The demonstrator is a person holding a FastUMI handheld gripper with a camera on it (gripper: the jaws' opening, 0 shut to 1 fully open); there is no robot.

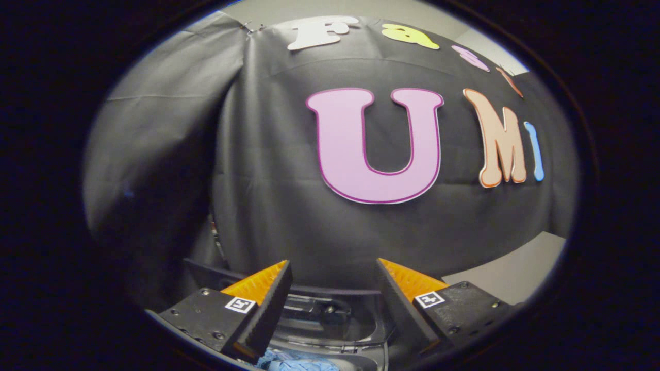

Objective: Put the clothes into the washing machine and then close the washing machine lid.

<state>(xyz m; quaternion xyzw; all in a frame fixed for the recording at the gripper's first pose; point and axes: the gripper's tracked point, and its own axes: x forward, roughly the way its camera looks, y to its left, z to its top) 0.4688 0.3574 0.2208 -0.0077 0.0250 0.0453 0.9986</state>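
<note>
Gripper [334, 281] fingers spread, empty, above blue clothes [296, 364] by the washing machine [330, 314]; dip straight down, pinch deep

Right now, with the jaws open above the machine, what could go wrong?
1. The gripper is open and holds nothing; the blue cloth lies low between the jaws, so closing now may miss it.
2. The cloth seems to sit near the washing machine opening; part of it might hang over the rim and catch when the lid closes.

Recording booth, black cloth wall [289, 206] draped behind, pale plain room wall [515, 273] past its edge, washing machine opening [330, 314] below
</note>
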